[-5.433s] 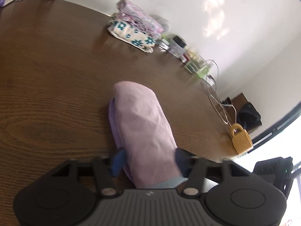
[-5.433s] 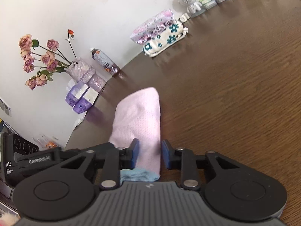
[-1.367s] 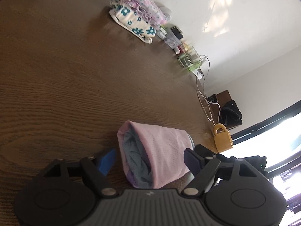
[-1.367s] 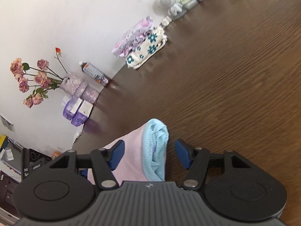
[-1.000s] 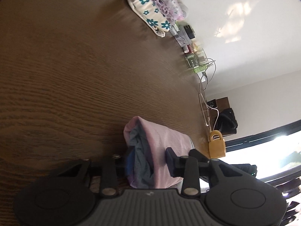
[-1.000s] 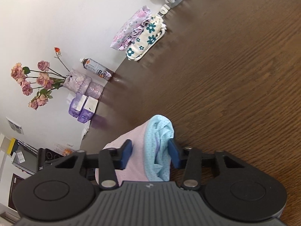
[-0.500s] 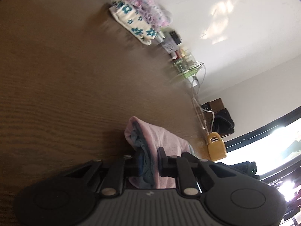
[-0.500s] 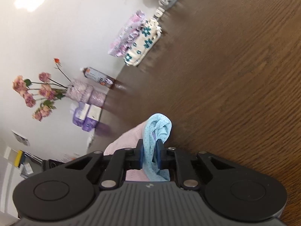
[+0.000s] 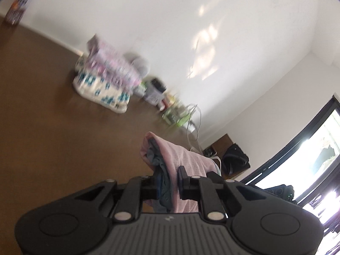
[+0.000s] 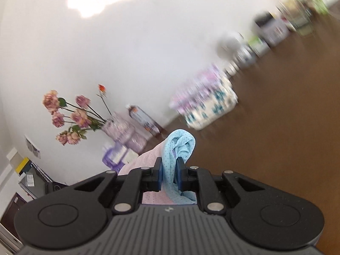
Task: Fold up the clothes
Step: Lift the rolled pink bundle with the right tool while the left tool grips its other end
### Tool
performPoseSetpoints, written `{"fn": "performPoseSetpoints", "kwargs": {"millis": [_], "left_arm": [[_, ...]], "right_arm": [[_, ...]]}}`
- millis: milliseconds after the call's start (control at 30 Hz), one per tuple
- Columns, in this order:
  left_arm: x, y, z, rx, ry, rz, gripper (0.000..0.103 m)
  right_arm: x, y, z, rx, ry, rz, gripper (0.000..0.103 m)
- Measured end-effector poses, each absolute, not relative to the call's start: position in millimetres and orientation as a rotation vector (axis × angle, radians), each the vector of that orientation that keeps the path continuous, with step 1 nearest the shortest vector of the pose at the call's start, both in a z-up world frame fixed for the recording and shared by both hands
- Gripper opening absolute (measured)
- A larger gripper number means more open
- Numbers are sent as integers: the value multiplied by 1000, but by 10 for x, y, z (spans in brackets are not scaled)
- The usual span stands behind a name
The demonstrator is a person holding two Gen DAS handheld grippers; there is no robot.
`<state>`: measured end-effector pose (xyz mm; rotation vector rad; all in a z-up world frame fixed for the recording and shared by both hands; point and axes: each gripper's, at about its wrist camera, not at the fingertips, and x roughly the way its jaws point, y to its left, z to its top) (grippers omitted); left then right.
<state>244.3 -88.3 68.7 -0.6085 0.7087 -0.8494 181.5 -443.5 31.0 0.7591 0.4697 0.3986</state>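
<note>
Your left gripper (image 9: 169, 180) and right gripper (image 10: 168, 175) each clamp one end of the garment (image 9: 187, 161). Its long axis spans between them. The stack (image 9: 104, 85) lies ahead.

You are working in a home, in a lived-in room with plain white walls (image 9: 191, 21). A long brown wooden table (image 9: 53, 127) runs along one wall, and a stack of folded floral clothes (image 9: 102, 85) sits on it beside blurred small household clutter (image 9: 170, 110). A vase of pink roses (image 10: 72, 116) and a drink bottle (image 10: 142, 119) stand at the table's end, and a big dark-framed window (image 9: 308, 148) lets in daylight.
</note>
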Motion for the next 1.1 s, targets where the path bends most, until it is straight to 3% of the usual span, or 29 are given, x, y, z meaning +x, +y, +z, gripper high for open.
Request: {"fn": "performPoseSetpoints", "kwargs": {"millis": [400,533,833,1100], "left_arm": [[3366,-935,1909,-569,527,-776,13],[3715,-952,2221,-568,491,-743,13],[4590,-1062,1689,-612,594,-690,13],[4598,-1043,1394,-635,623,-727,13]], "right_arm": [[3082,-4445,1662,670,339,428,12],[3501,-4409,1687,678,352,416,12],[4272,-4472,1136,740,426,384,12],[4264,-4616,874,785,402,425,12]]}}
